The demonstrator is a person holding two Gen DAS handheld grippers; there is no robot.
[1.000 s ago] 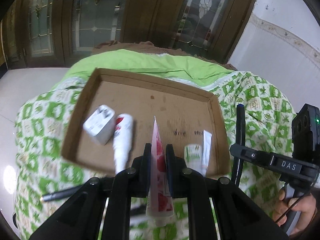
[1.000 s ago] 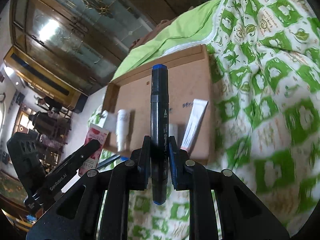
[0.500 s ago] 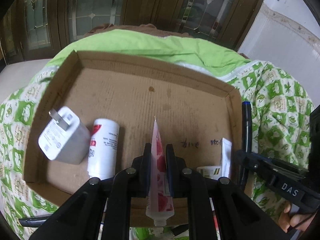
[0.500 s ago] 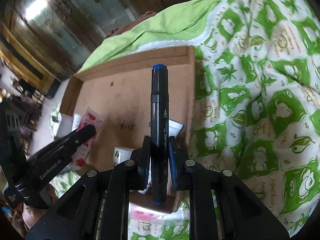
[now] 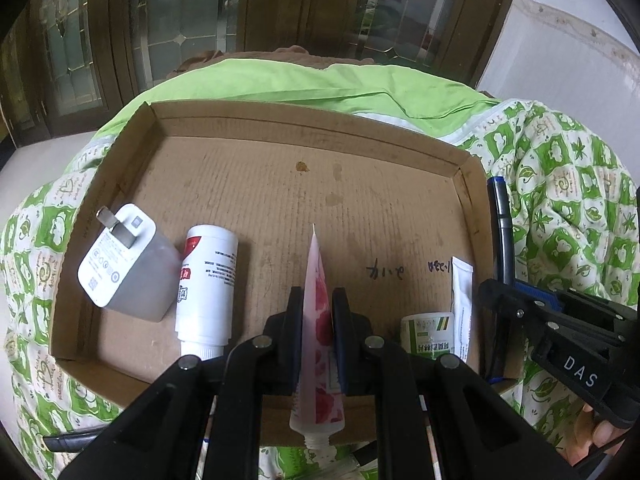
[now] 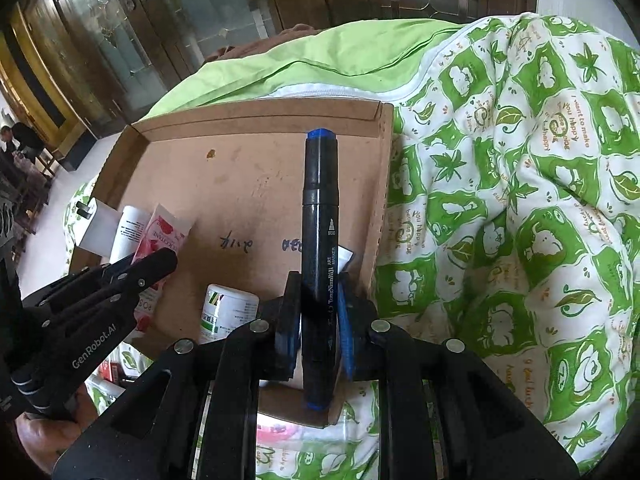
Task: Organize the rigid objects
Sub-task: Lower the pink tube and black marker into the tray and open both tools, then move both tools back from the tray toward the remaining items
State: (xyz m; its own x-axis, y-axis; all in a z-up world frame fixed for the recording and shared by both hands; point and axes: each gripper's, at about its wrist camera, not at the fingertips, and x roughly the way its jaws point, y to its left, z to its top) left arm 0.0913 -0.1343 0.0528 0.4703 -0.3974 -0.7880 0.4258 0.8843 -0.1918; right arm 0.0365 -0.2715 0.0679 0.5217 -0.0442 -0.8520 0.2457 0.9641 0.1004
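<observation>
A shallow cardboard tray [image 5: 304, 120] [image 6: 256, 116] lies on a green-patterned quilt. My left gripper [image 5: 318, 300] is shut on a pink tube [image 5: 318, 280], held over the tray's near middle; the tube also shows in the right wrist view [image 6: 162, 232]. My right gripper [image 6: 319, 284] is shut on a black art marker [image 6: 319, 216] with blue ends, held above the tray's right side; the marker also shows in the left wrist view [image 5: 502, 224]. In the tray lie a white charger plug [image 5: 128, 264], a white bottle [image 5: 208, 280], a small green-white jar [image 5: 428, 336] and a white sachet [image 5: 462, 296].
The quilt [image 6: 520, 200] bulges to the right of the tray. A plain green sheet [image 5: 320, 80] lies behind it, with dark wooden glass doors [image 5: 200, 20] beyond. A dark pen [image 5: 76, 438] and other small packets lie on the quilt in front of the tray.
Both grippers have moved forward over the tray, each still holding its object. The tray now fills more of both views.
</observation>
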